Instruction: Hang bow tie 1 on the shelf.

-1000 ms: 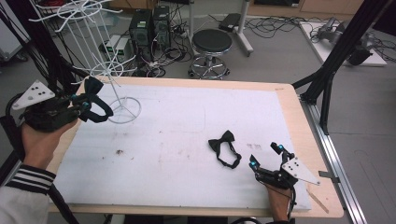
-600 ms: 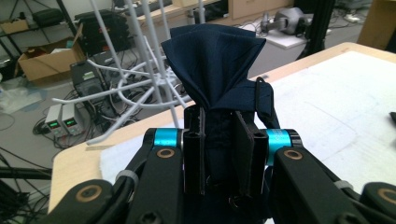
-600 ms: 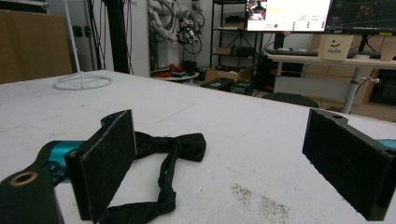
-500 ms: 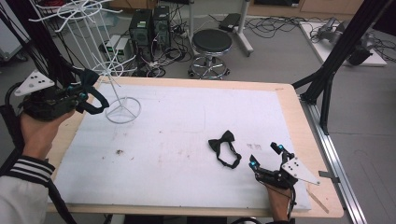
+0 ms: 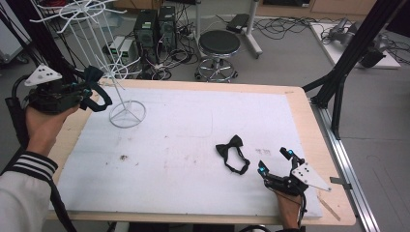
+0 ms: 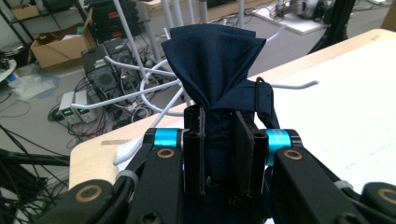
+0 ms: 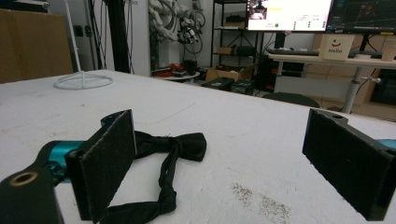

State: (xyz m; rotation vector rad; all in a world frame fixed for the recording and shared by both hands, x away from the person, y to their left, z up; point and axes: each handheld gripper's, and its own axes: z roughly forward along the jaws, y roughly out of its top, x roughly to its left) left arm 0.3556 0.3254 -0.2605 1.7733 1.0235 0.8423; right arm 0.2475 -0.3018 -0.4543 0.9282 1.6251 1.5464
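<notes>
My left gripper (image 5: 86,92) is held up at the table's far left, shut on a dark navy bow tie (image 6: 215,65) whose strap loop (image 5: 100,101) hangs below it. It is close to the white wire rack (image 5: 126,114), whose hooks (image 6: 289,85) reach just behind the tie. A black bow tie (image 5: 232,152) lies flat on the white mat, front right of centre. My right gripper (image 5: 274,160) rests open on the mat just right of it, with the tie (image 7: 173,149) beside its left jaw.
The white mat (image 5: 183,116) covers most of the wooden table (image 5: 300,106). The rack's ring base (image 7: 83,81) stands at the far left. A stool (image 5: 218,48), computer cases and cables lie on the floor behind the table. Black frame legs (image 5: 338,82) rise at the right.
My left gripper has lifted and drawn back to the left with the navy bow tie, away from the rack's base. The right gripper and the black bow tie have stayed still.
</notes>
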